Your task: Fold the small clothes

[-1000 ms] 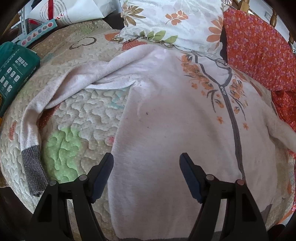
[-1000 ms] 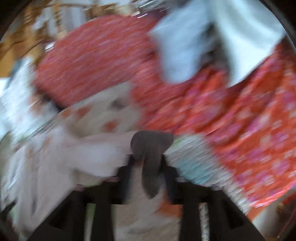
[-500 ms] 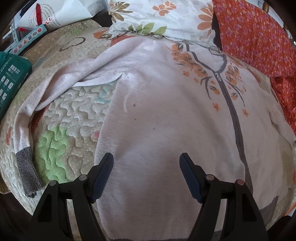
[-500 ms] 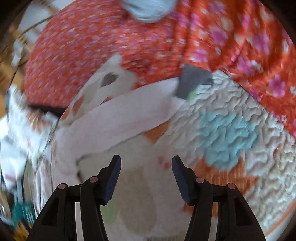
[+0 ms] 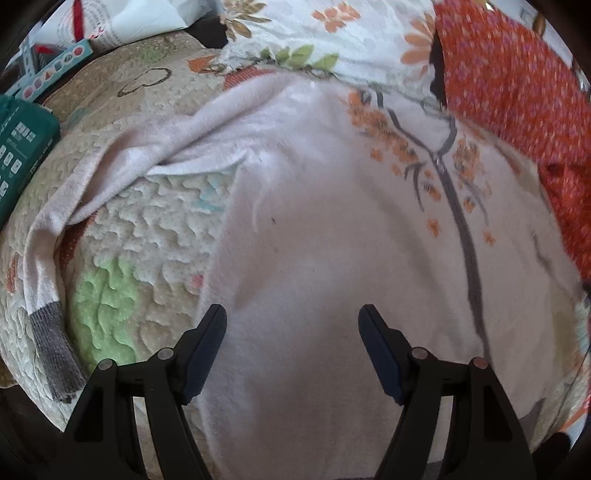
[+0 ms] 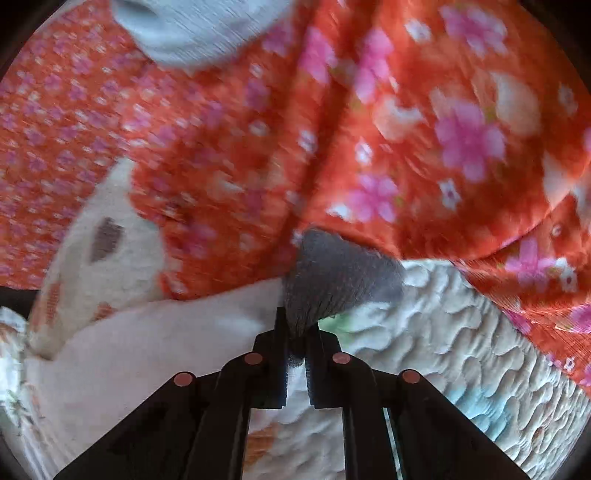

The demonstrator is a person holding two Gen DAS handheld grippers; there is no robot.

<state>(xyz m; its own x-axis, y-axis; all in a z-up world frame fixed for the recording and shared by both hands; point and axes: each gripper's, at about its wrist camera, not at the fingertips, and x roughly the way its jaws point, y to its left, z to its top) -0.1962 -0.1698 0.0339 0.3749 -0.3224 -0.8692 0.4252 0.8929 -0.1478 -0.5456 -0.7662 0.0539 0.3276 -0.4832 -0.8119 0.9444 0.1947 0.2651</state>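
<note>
A pale pink zip-up top (image 5: pixel 332 229) with orange flowers and a grey zip lies spread on the quilted bed cover (image 5: pixel 147 236). Its left sleeve (image 5: pixel 110 173) trails down to a grey cuff (image 5: pixel 51 347) near the bed's edge. My left gripper (image 5: pixel 291 321) hovers open over the top's lower front, nothing between its fingers. In the right wrist view the other sleeve (image 6: pixel 166 332) ends in a grey cuff (image 6: pixel 332 280), and my right gripper (image 6: pixel 297 332) is shut on that cuff, pinching its near edge.
Orange floral fabric (image 6: pixel 369 147) lies bunched just behind the right cuff and along the top's right side (image 5: pixel 517 92). A flowered pillow (image 5: pixel 332 33) sits at the head. A green box (image 5: pixel 18 155) and white bags (image 5: pixel 110 22) lie at the left.
My right gripper came down toward the grey cuff and closed on it; half a second ago it was open and short of it. The left gripper stayed open over the top.
</note>
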